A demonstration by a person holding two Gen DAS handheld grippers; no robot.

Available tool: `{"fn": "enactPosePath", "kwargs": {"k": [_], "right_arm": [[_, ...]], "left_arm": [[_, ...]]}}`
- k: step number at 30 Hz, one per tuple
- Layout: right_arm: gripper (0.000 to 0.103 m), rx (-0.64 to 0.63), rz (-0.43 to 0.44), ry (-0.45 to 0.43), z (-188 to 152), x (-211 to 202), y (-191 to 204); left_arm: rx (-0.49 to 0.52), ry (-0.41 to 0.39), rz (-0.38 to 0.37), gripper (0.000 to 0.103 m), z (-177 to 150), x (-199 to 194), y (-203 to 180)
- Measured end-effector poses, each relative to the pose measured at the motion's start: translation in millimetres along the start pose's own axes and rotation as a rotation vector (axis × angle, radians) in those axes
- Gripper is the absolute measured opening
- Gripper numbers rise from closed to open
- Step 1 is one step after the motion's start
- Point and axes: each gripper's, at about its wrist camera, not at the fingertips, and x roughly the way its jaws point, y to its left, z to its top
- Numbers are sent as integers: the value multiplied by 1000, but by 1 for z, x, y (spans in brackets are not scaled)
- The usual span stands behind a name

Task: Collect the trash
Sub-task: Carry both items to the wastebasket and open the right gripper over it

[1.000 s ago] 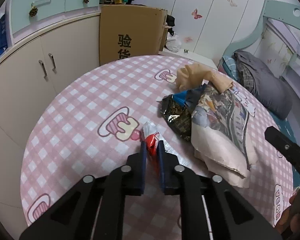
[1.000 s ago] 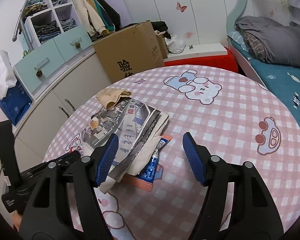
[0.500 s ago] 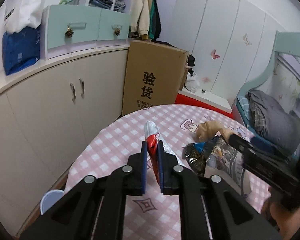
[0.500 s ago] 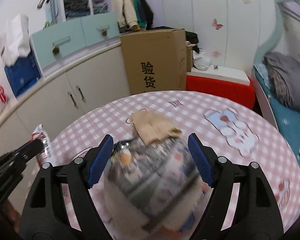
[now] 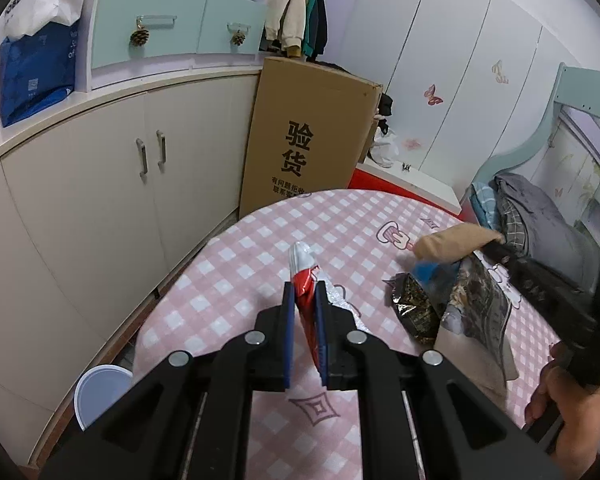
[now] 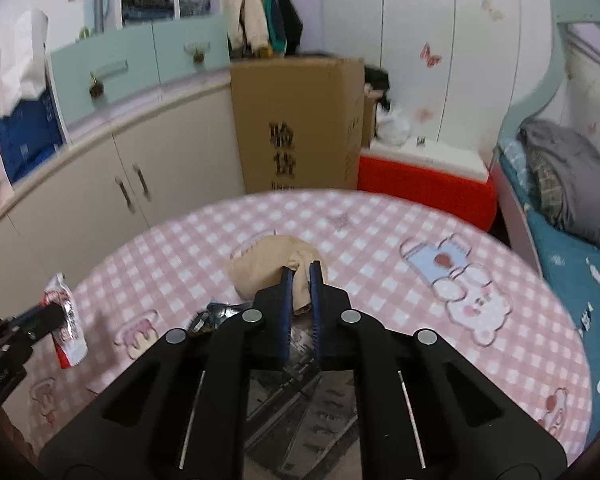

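My left gripper [image 5: 302, 292] is shut on a red and white wrapper [image 5: 302, 272] and holds it up above the pink checked round table [image 5: 260, 240]. It also shows at the left of the right wrist view as the wrapper [image 6: 68, 328]. My right gripper [image 6: 300, 276] is closing on a crumpled tan paper [image 6: 268, 264], and its pads pinch the paper's near edge. Seen from the left wrist, the tan paper [image 5: 452, 242] tops a pile with a dark foil packet [image 5: 412, 304], a blue wrapper [image 5: 432, 270] and a printed paper [image 5: 480, 300].
A white bin [image 5: 100, 388] stands on the floor by the table's left edge. Behind the table are a tall cardboard box [image 5: 308, 132], cream cabinets [image 5: 100, 184] and a red box [image 6: 424, 188]. A bed [image 6: 572, 208] lies to the right. A hand [image 5: 560, 400] holds the right gripper.
The left gripper has lifted the wrapper off the table. The right gripper moved from the printed paper to the tan paper, and its wide jaws closed on it.
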Motion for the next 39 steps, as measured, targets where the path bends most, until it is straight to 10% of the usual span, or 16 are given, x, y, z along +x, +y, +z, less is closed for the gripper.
{"fn": "enactPosePath", "kwargs": {"k": [13,25,39], "right_arm": [[8,-24,118,-205,13,-109,65],[8,-120,394,-72,-47,-125,207],[9,-240,574,173,-118,-53,376]], "left_arm": [[-62,-73,36,9,-8,-84,49],[-202,-16,161,9,-51,-136,167],[-417,113,352,9,-105,-129,325]]}}
